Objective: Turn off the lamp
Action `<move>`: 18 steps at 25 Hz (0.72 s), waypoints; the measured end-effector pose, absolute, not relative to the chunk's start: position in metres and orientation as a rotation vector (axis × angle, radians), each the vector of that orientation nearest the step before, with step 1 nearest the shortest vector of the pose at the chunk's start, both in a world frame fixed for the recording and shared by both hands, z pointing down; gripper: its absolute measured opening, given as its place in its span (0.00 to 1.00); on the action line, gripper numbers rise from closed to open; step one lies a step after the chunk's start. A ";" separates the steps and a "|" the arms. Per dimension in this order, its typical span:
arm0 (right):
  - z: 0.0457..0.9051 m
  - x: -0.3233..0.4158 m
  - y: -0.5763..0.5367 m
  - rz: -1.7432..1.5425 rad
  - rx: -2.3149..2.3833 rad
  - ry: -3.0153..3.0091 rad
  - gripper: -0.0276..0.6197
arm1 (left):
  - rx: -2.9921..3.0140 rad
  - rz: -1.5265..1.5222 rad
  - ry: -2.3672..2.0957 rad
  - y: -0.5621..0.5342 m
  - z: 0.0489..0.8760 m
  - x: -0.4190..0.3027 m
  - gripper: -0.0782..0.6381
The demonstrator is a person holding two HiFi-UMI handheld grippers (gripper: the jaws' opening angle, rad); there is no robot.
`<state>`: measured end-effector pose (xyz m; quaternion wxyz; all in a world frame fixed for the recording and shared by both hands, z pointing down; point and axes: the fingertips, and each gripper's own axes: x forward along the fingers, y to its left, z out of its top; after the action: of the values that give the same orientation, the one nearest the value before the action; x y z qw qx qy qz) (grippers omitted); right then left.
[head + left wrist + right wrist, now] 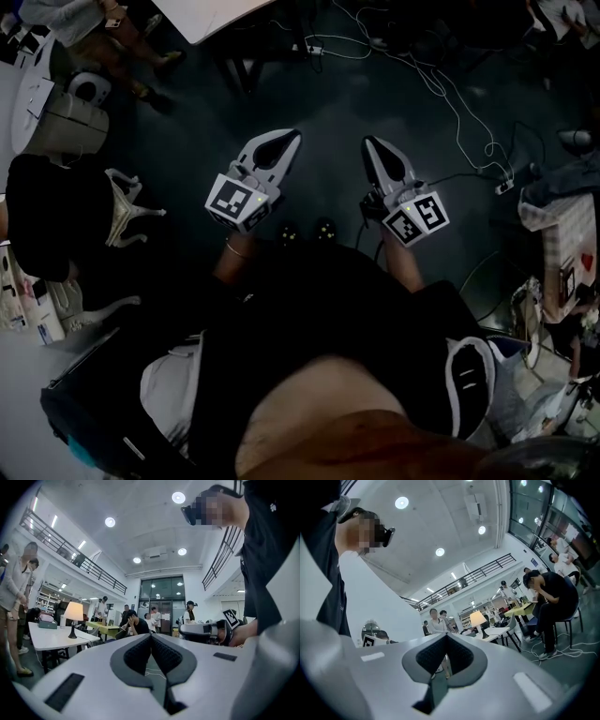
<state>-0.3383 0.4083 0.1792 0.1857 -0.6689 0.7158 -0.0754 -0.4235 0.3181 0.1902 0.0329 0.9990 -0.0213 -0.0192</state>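
Note:
The lamp (73,613) has a glowing cream shade and a dark base. It stands on a white table (51,639) at the left of the left gripper view, well beyond my reach. In the right gripper view the lit lamp (477,619) stands far off on its table (494,632). In the head view my left gripper (286,139) and right gripper (370,142) hover side by side over the dark floor. Both are shut with nothing between their jaws. The left gripper's (151,637) jaws meet at the tip, as do the right gripper's (446,637).
A person in black (133,625) sits at a green table behind the lamp, another stands at the left (16,588). White cables (450,103) and a power strip (504,186) lie on the floor ahead. A table corner (225,14) is at the top, with bags and a chair at the left.

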 end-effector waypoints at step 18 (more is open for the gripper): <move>0.182 -0.279 0.456 -0.170 -1.830 1.982 0.04 | 3.105 -0.041 -0.067 0.343 0.180 -0.358 0.12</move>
<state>-0.2788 0.4560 0.1817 0.2178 -0.6608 0.7156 -0.0614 -0.3580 0.3426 0.1799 0.0180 0.9995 -0.0216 -0.0131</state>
